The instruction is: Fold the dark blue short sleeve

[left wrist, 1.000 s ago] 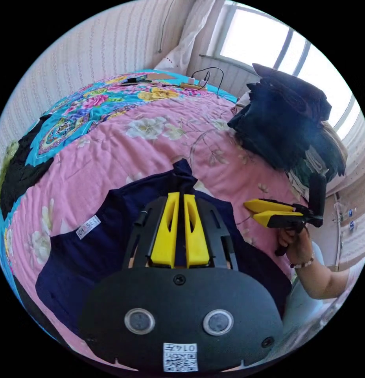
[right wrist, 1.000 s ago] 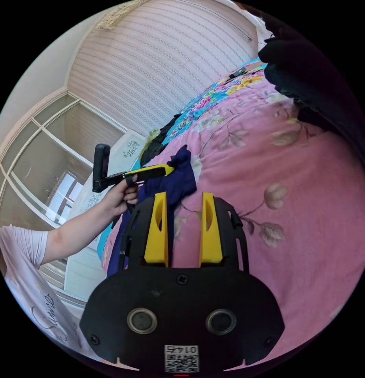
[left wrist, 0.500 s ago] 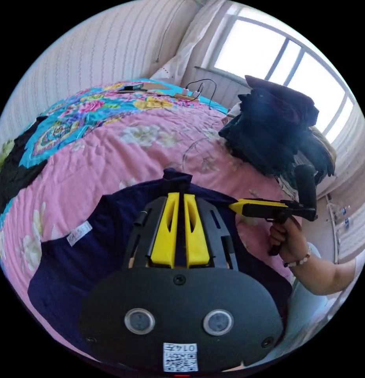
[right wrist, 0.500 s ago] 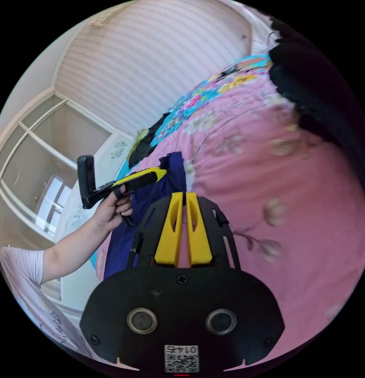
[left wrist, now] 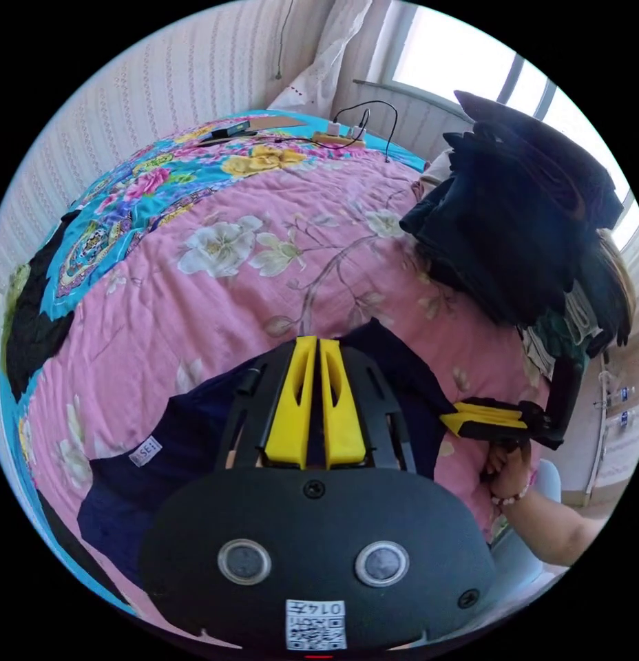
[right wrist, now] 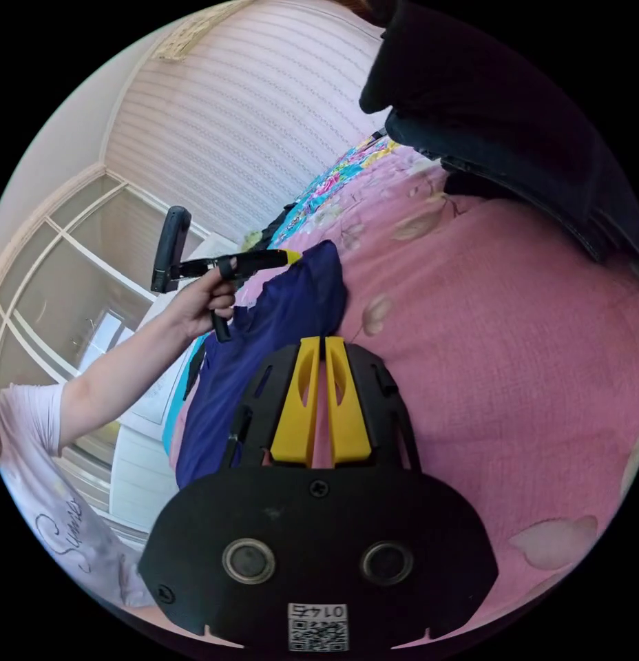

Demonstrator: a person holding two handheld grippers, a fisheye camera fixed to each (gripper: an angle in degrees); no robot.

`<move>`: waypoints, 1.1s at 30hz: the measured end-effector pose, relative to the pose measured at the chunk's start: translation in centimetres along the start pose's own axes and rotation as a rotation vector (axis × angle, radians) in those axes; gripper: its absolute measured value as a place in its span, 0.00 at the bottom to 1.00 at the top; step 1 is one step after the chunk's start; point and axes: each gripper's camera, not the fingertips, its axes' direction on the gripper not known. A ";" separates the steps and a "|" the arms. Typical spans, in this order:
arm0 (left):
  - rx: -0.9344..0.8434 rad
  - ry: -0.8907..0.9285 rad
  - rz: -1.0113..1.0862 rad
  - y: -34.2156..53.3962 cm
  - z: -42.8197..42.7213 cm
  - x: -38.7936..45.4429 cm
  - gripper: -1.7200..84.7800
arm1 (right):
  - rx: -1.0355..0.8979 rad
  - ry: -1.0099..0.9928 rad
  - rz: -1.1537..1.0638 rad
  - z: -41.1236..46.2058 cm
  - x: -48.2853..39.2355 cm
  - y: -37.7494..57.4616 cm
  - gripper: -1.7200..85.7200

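Note:
The dark blue short sleeve shirt lies on the pink flowered quilt, a white label showing near its left side. My left gripper is shut on a fold of it, and dark cloth runs off to the right of the jaws. In the right gripper view the left gripper, in a person's hand, holds the shirt lifted by its top edge. My right gripper is shut at the shirt's near edge. In the left gripper view the right gripper pinches the shirt's right edge low over the quilt.
A tall pile of dark clothes stands on the bed's right side, close over the right gripper. A black garment lies on the teal flowered blanket at left. Cables and a power strip sit by the window. Glass-panelled doors stand behind the person.
My right gripper went from open to shut on the shirt's edge. Both grippers then carried the cloth along; the bunched tip ahead of my left jaws now hangs to the right.

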 end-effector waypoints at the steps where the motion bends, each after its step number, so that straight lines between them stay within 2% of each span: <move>1: 0.008 -0.024 0.002 -0.6 -0.3 -0.2 0.01 | 0.006 -0.015 0.006 -0.1 0.3 0.0 0.02; 4: 0.036 -0.017 0.005 -2.3 -0.9 -0.1 0.01 | 0.011 0.012 -0.032 0.0 -0.2 0.1 0.02; 7: 0.047 0.033 0.106 -3.9 -0.7 2.3 0.03 | 0.007 0.025 -0.050 0.3 -0.4 0.0 0.02; 10: -0.038 0.027 0.179 -5.3 2.2 4.7 0.07 | 0.007 0.020 -0.055 0.4 -0.2 0.0 0.02; 13: -0.171 -0.032 0.195 -5.7 5.7 4.9 0.02 | 0.013 0.017 -0.064 0.5 -0.2 0.1 0.02; 15: -0.091 0.047 0.168 -5.6 4.9 4.3 0.01 | 0.019 0.012 -0.075 0.6 -0.2 0.1 0.02; 17: 0.105 0.280 0.142 -5.4 2.8 2.8 0.01 | 0.038 0.020 -0.093 0.6 -0.4 0.2 0.03; 18: 0.138 0.296 0.125 -5.3 2.5 2.4 0.01 | 0.040 0.020 -0.096 0.7 -0.4 0.2 0.03; 21: 0.097 0.274 0.007 -5.3 3.5 -0.1 0.02 | 0.040 0.019 -0.100 1.1 -0.2 0.1 0.02; 23: 0.033 0.250 -0.067 -5.0 4.4 -1.3 0.08 | 0.037 0.019 -0.108 1.5 -0.2 0.0 0.02; 26: 0.062 0.213 -0.039 -5.1 3.0 -1.8 0.11 | 0.042 0.022 -0.116 2.0 -0.1 -0.1 0.03; 30: 0.136 0.183 0.020 -5.5 0.1 -1.8 0.08 | 0.047 0.024 -0.122 2.8 0.1 -0.4 0.03; 33: 0.073 0.195 0.107 -5.8 0.2 -0.7 0.08 | 0.039 0.027 -0.130 3.7 0.2 -0.8 0.02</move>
